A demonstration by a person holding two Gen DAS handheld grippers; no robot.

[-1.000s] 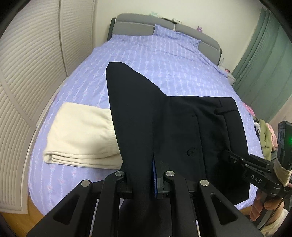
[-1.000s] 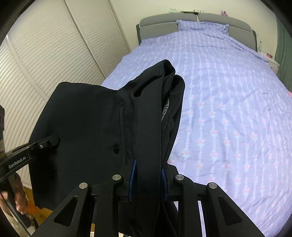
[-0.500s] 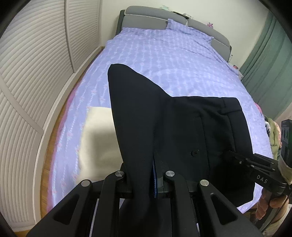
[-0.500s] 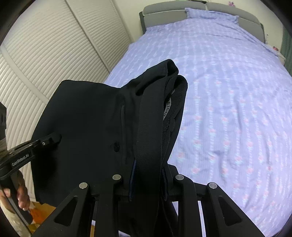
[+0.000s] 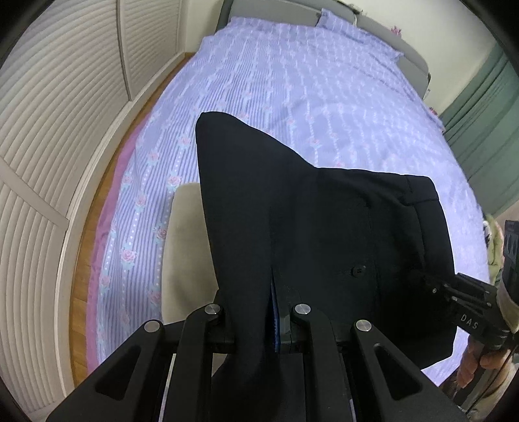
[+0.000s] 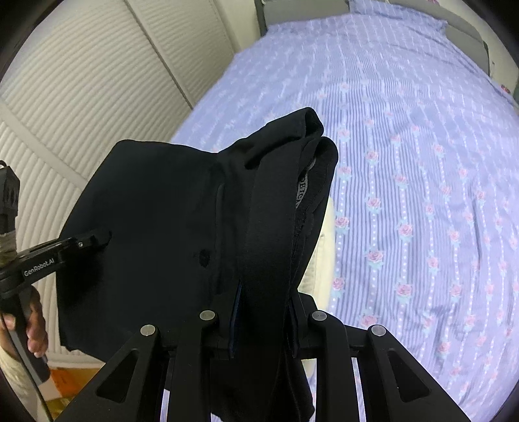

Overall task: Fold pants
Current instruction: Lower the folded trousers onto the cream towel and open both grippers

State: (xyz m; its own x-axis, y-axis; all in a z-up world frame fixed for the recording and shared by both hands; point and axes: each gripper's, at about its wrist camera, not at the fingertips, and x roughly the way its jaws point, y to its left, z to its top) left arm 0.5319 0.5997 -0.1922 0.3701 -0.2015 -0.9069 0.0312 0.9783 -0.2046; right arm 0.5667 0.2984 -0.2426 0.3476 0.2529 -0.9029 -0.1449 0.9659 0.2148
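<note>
Both hand-held grippers carried the pants (image 5: 324, 233) lower over the bed (image 5: 292, 81)

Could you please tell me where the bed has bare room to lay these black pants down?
The purple bedspread is bare from the black pants up to the pillow and across to its right side. The near left corner is crowded: a folded cream garment lies there, partly hidden beneath the pants.

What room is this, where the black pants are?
Most likely a bedroom: a big bed with a purple flowered sheet, a grey headboard, and white slatted wardrobe doors alongside.
</note>
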